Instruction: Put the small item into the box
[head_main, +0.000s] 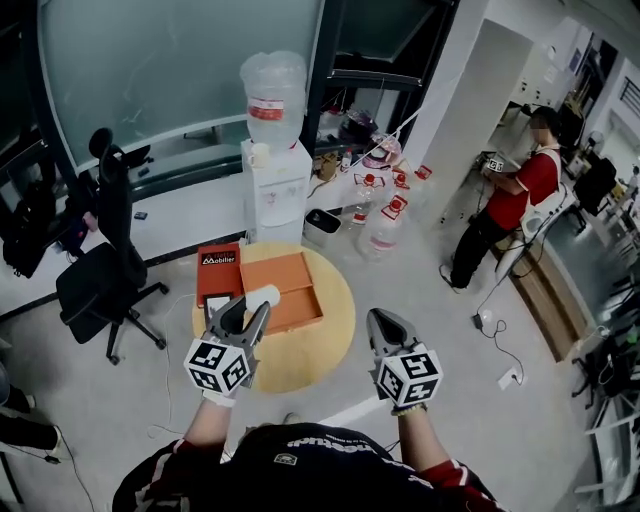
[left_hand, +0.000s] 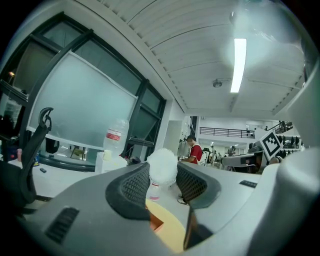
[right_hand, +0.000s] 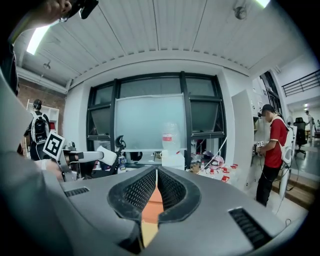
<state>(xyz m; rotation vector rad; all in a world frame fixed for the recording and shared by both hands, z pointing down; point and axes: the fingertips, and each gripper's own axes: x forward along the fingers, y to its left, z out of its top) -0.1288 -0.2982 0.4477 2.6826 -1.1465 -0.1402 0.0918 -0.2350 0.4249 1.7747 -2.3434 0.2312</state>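
A small white item (head_main: 264, 297) is pinched at the tips of my left gripper (head_main: 250, 309), just above the near left edge of the open orange box (head_main: 292, 287). The box lies on a round wooden table (head_main: 320, 350). In the left gripper view the white item (left_hand: 162, 164) sits between the two pads of the gripper (left_hand: 162, 179), with the orange box (left_hand: 156, 220) below. My right gripper (head_main: 383, 322) hovers over the table's right edge, shut and empty. In the right gripper view its jaws (right_hand: 156, 176) stand together, and the left gripper's white item (right_hand: 106, 156) shows at the left.
A red-orange lid (head_main: 217, 271) lies left of the box. Behind the table stand a water dispenser (head_main: 275, 175), a bin (head_main: 322, 225) and several water bottles (head_main: 385, 215). A black office chair (head_main: 100, 270) stands at the left. A person in a red shirt (head_main: 512, 200) stands at the right.
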